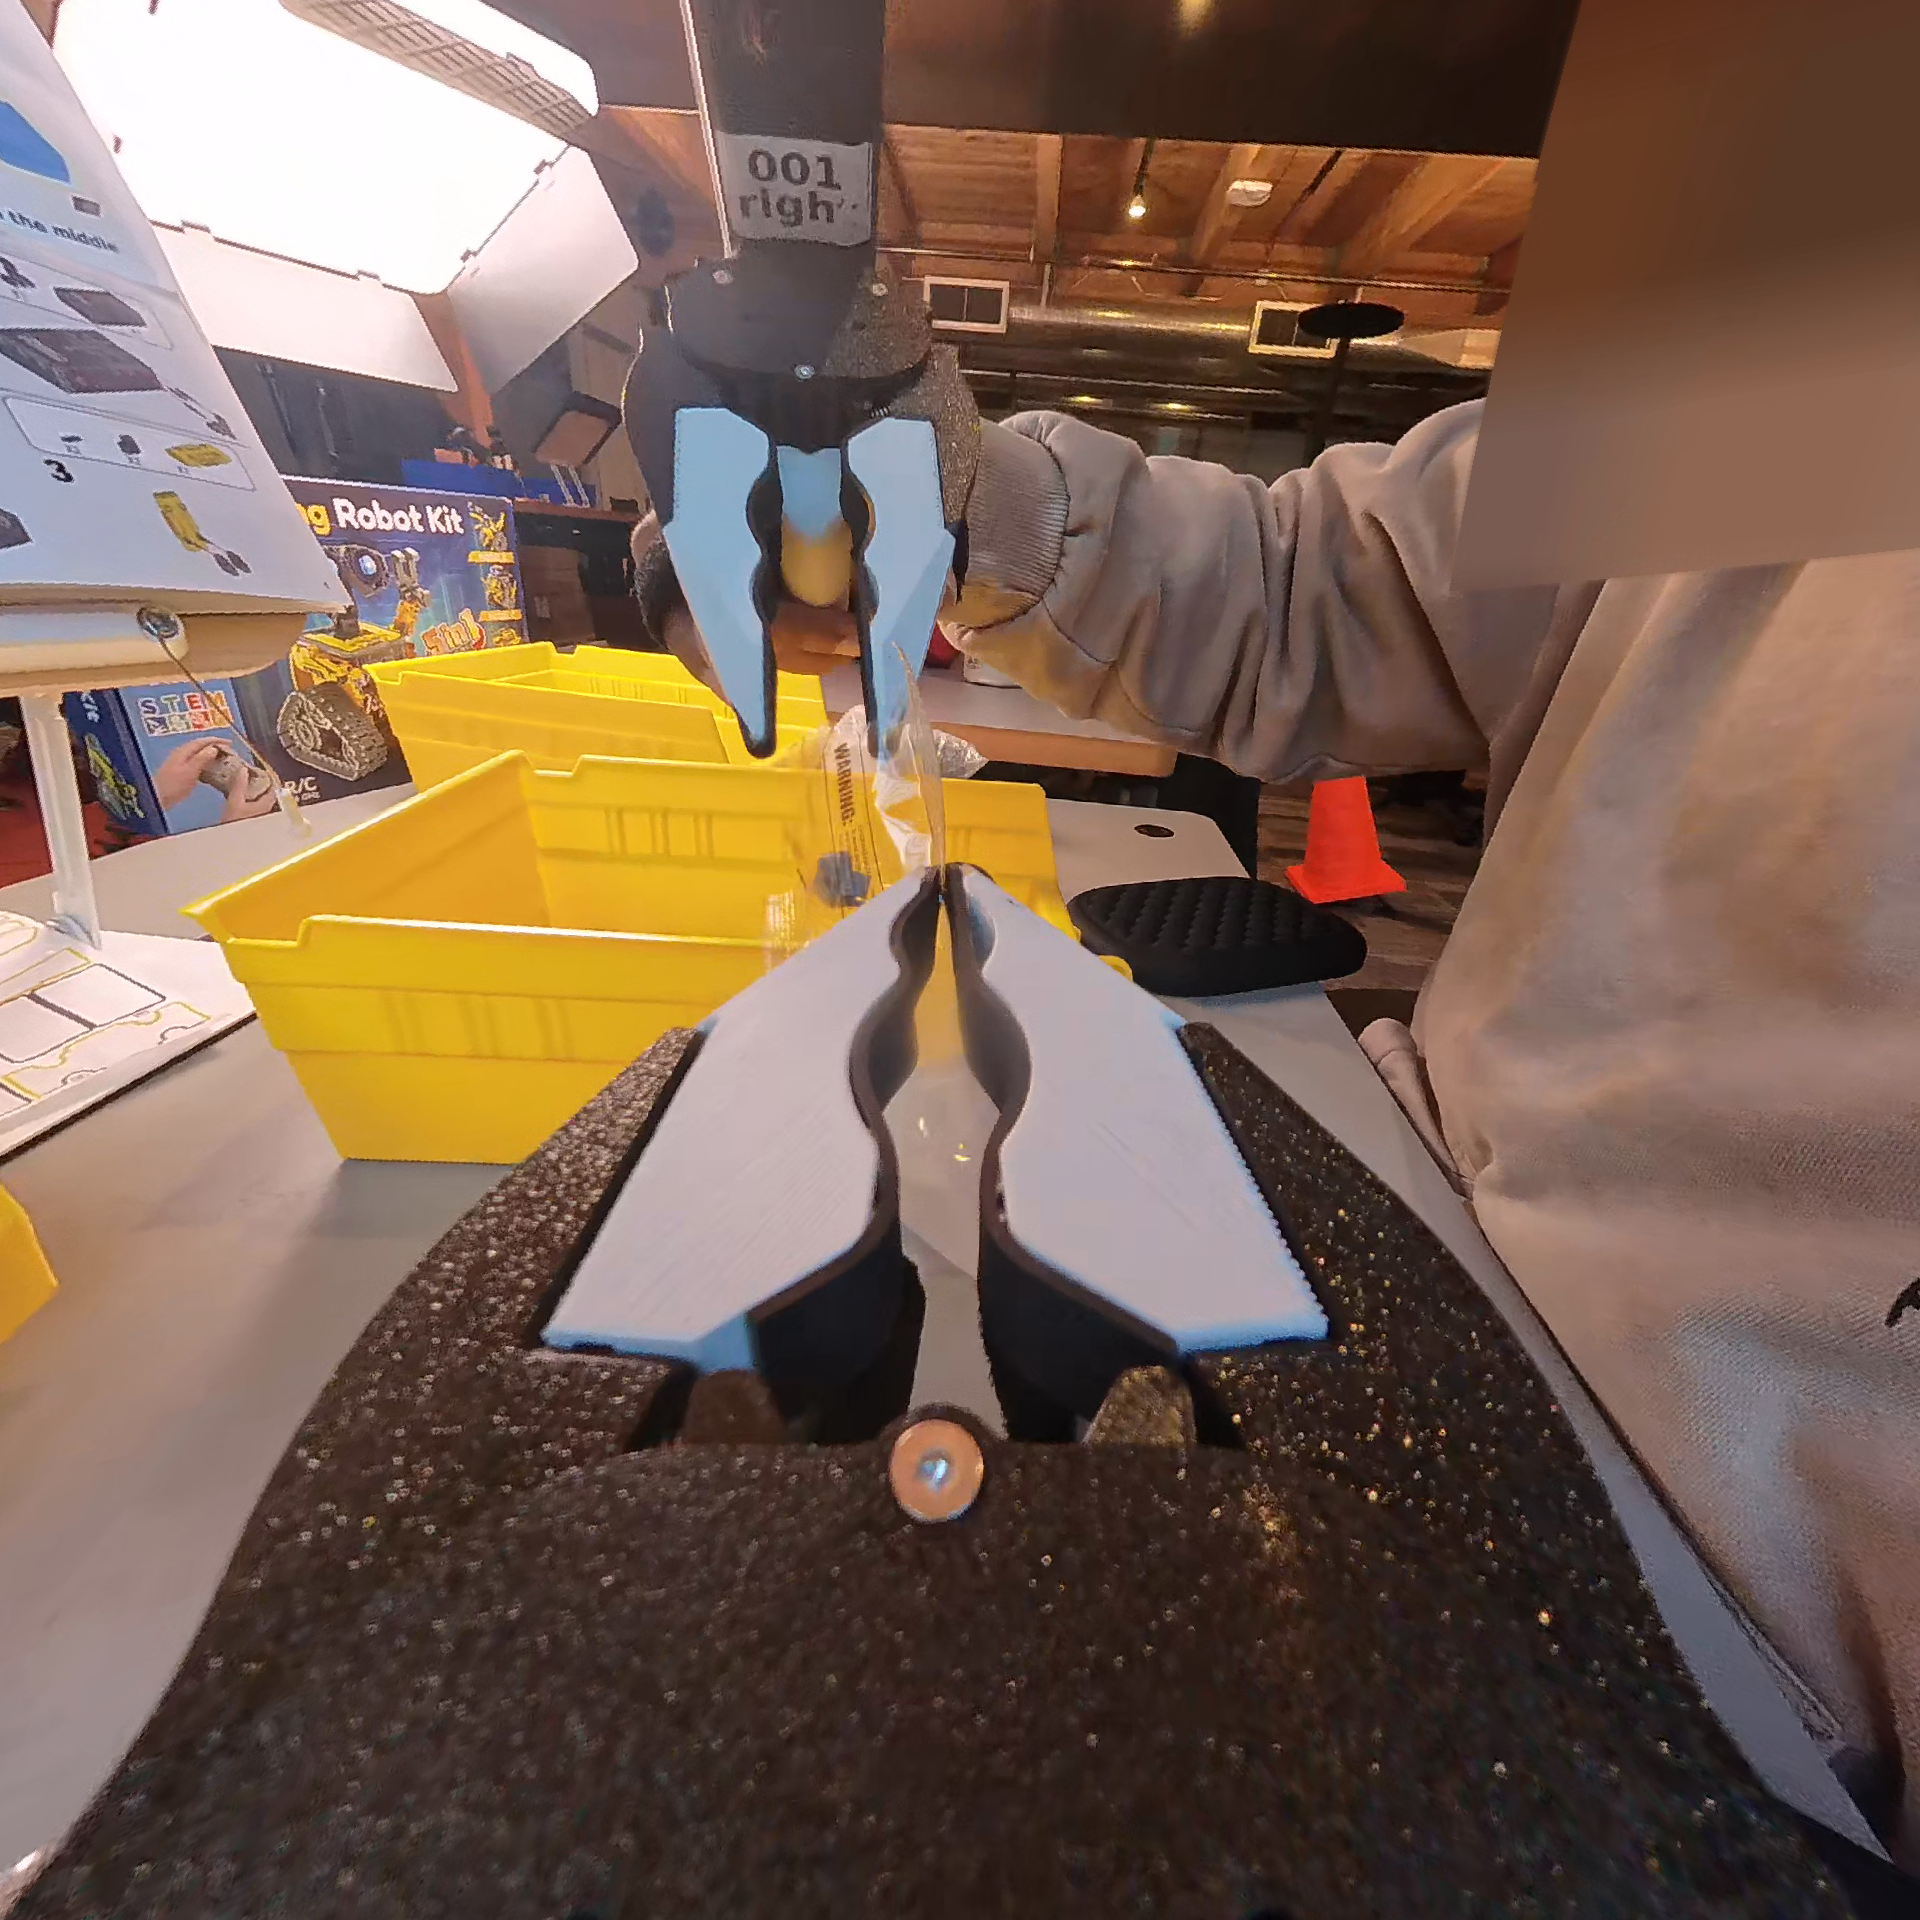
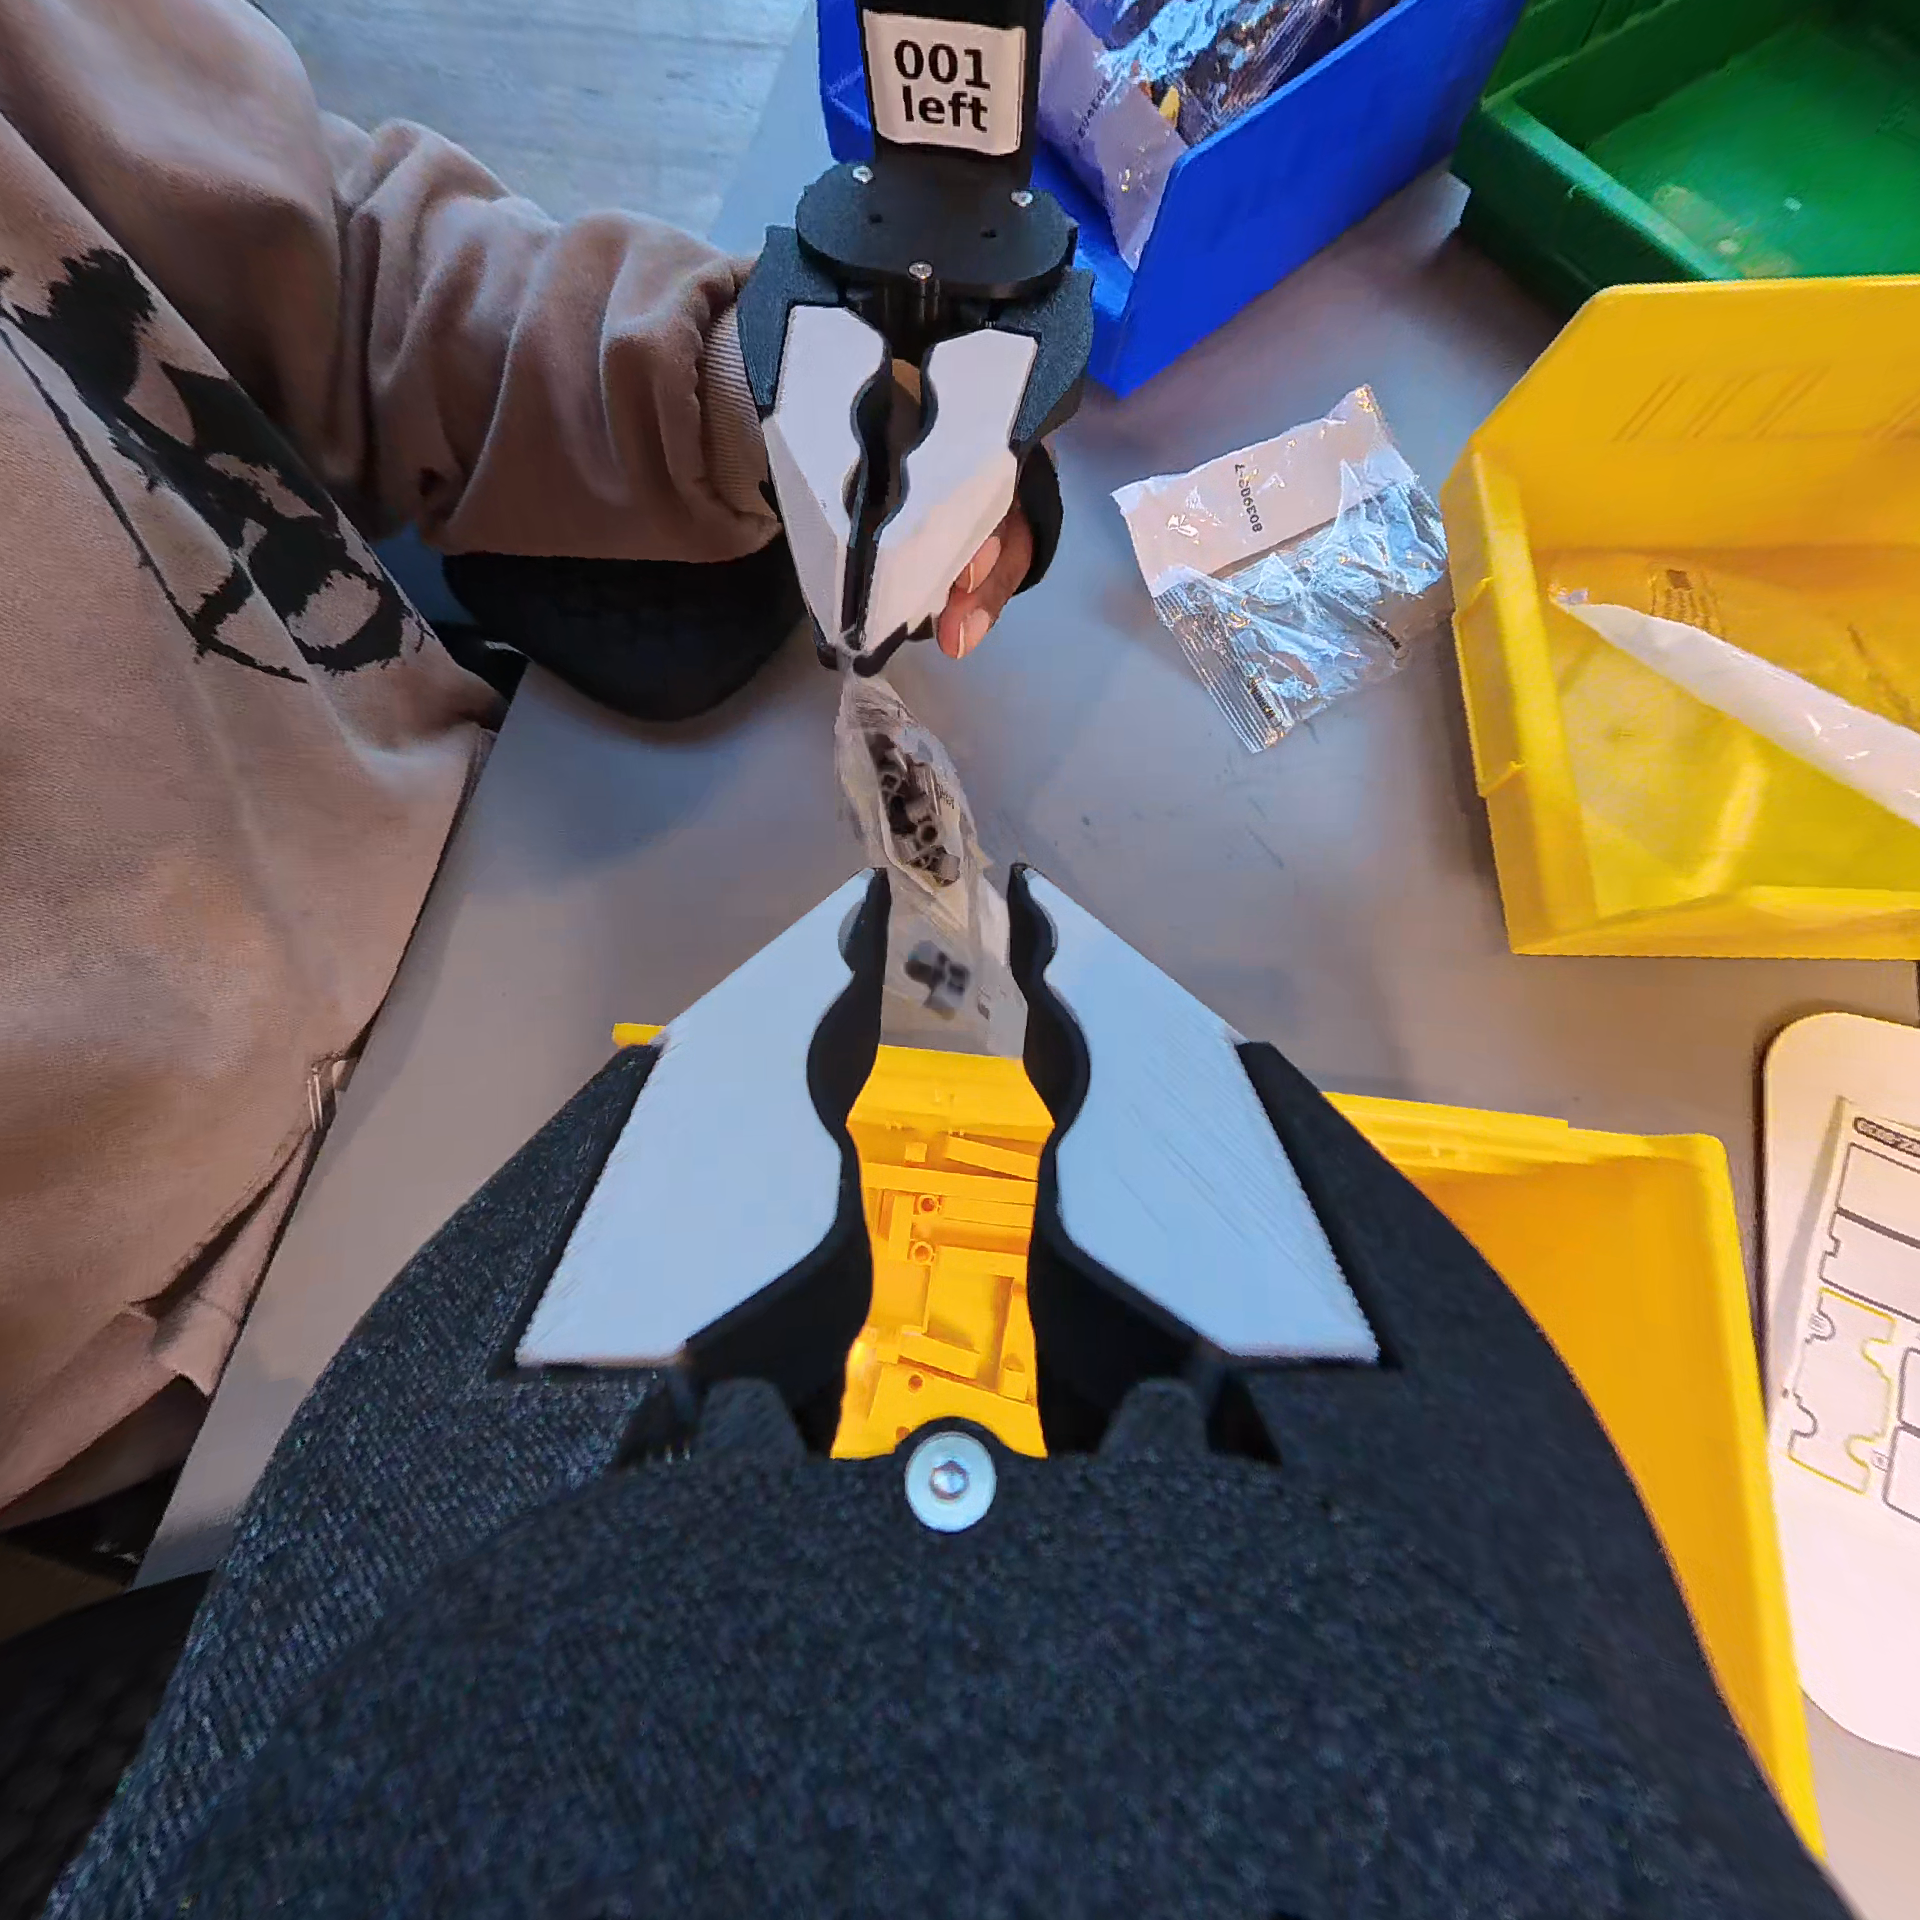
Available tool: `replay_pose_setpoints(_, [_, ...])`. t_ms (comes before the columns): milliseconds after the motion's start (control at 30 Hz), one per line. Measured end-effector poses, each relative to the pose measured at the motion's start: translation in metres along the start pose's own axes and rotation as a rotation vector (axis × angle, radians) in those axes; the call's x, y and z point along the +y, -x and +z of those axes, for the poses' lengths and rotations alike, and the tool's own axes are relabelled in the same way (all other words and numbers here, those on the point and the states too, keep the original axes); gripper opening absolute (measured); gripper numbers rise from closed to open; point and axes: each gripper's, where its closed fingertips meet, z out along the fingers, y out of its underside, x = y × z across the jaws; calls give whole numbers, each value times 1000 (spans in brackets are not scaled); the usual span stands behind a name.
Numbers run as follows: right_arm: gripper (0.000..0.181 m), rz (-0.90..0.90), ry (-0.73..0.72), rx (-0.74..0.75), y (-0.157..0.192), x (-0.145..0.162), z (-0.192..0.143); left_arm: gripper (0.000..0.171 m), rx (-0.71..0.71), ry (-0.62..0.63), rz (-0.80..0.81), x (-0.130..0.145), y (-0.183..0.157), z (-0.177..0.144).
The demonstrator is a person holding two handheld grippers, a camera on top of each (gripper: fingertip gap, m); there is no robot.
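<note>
Left claw [image 1: 943,881]: closed, its tips pinching one end of a clear bag [image 2: 902,790]; the film is caught right at the tips, not deeper in the jaws.
Right claw [image 2: 951,883]: open, its fingers on either side of the bag's other end; whether either pad touches the film I cannot tell.
Bag: hangs in the air between the two claws, stretched long and narrow, with small dark parts [image 2: 914,805] bunched in the middle and a few near the right claw's tips.
Grip note: the left hold is on bare film, clear of the parts. The right claw's gap is wider than the bag, and the film there looks blurred.
Below: a yellow bin [image 2: 1558,1195] of yellow pieces sits under the right claw, on the grey table [image 2: 1195,831].
Nearby: a second bag [image 2: 1288,561] lies flat on the table, well apart from both claws; another yellow bin [image 2: 1507,727], a blue bin [image 2: 1247,260] and a green bin [image 2: 1662,156] stand beyond it.
Edges: a printed sheet [image 2: 1849,1299] lies beside the near bin.
</note>
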Motion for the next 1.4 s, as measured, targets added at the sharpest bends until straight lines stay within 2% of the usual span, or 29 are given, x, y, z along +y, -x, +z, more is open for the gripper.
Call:
replay_pose_setpoints(167, [25, 4, -34, 17, 1, -2, -14, 0, 1, -6, -3, -1, 0, 0])
replay_pose_setpoints(233, [25, -3, 2, 55, -3, 8, -26, 0, -2, -6, -6, 0, 1, 0])
replay_pose_setpoints(300, [25, -7, 132, 83, -7, 39, -37, 0, -6, -1, -9, 1, 2, 0])
replay_pose_setpoints(467, [25, 75, 652, 51, -4, 166, -54, 0, -6, 23, -20, 7, 3, 2])
replay_pose_setpoints(533, [25, 92, 786, 26, 0, 200, -52, 0, -8, 31, -22, 9, 4, 3])
replay_pose_setpoints(633, [22, 38, 962, 23, 0, 235, -52, 0, -15, 37, -28, 11, 6, 3])
replay_pose_setpoints(767, [21, 3, 1037, 15, 0, 244, -49, 0, -20, 42, -37, 13, 8, 2])
replay_pose_setpoints(933, [19, 3, 1054, 3, 1, 247, -47, 0, -14, 52, -39, 15, 7, 3])
replay_pose_setpoints(1033, [5, -21, 1074, 22, -3, 250, -45, 0, -12, 56, -37, 16, 7, 4])
replay_pose_setpoints(1200, [17, -23, 1107, 41, -9, 254, -45, 0, -12, 59, -33, 15, 6, 3])
replay_pose_setpoints(1400, [18, -25, 1093, 38, -11, 252, -46, 0, -12, 61, -27, 14, 5, 3])
